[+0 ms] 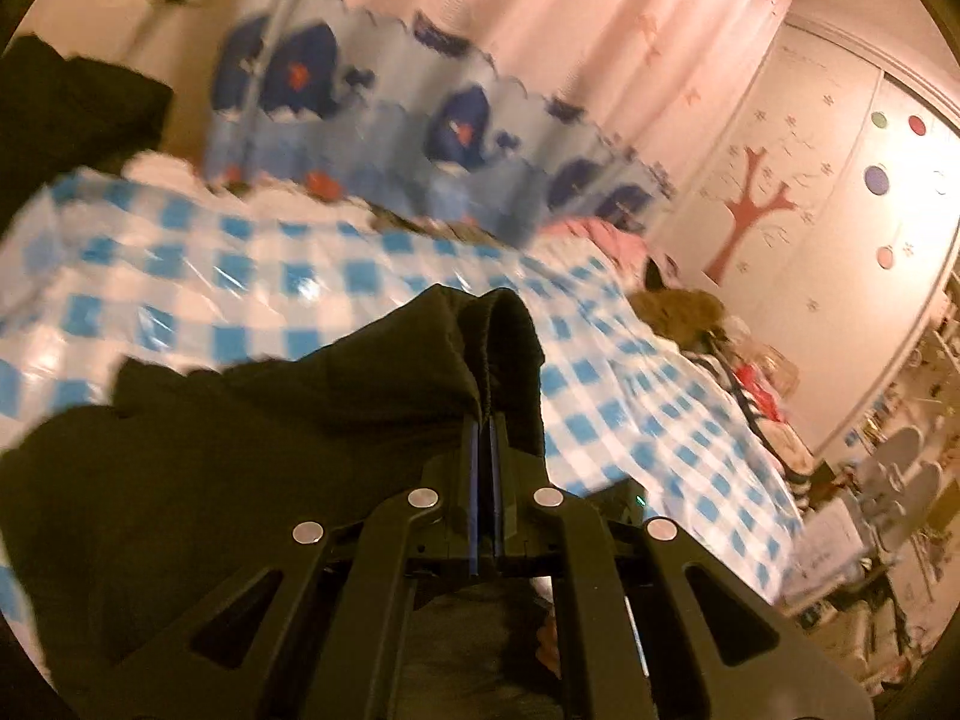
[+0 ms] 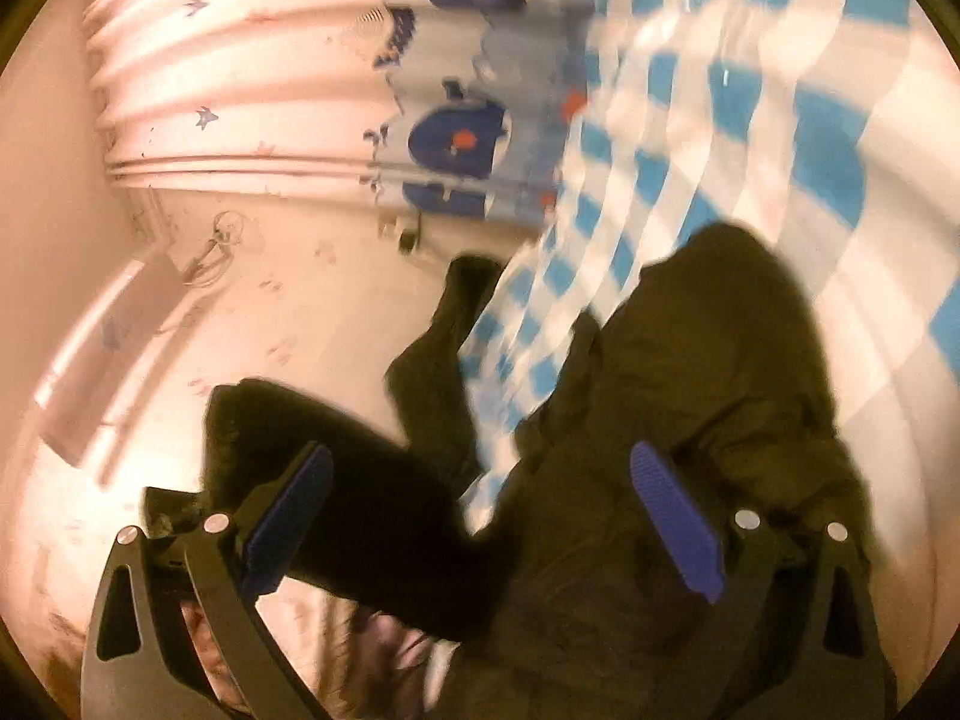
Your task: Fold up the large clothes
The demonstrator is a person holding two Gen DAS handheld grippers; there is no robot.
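Observation:
A large black garment (image 1: 210,450) lies on a blue-and-white checked cloth (image 1: 270,264). My left gripper (image 1: 487,420) is shut on a bunched fold of the garment, which rises in a hump over the fingertips. In the right wrist view the same black garment (image 2: 690,390) spreads under my right gripper (image 2: 480,456), whose blue pads (image 2: 678,516) stand wide apart above it with nothing between them. That view is rolled sideways and blurred.
A blue whale-print panel (image 1: 420,138) stands behind the cloth, with pink curtains (image 1: 540,18) beyond. A wardrobe with a tree sticker (image 1: 756,198) is at the right, and piled clothes and toys (image 1: 708,324) lie by the cloth's right edge. Another dark cloth (image 1: 66,114) sits far left.

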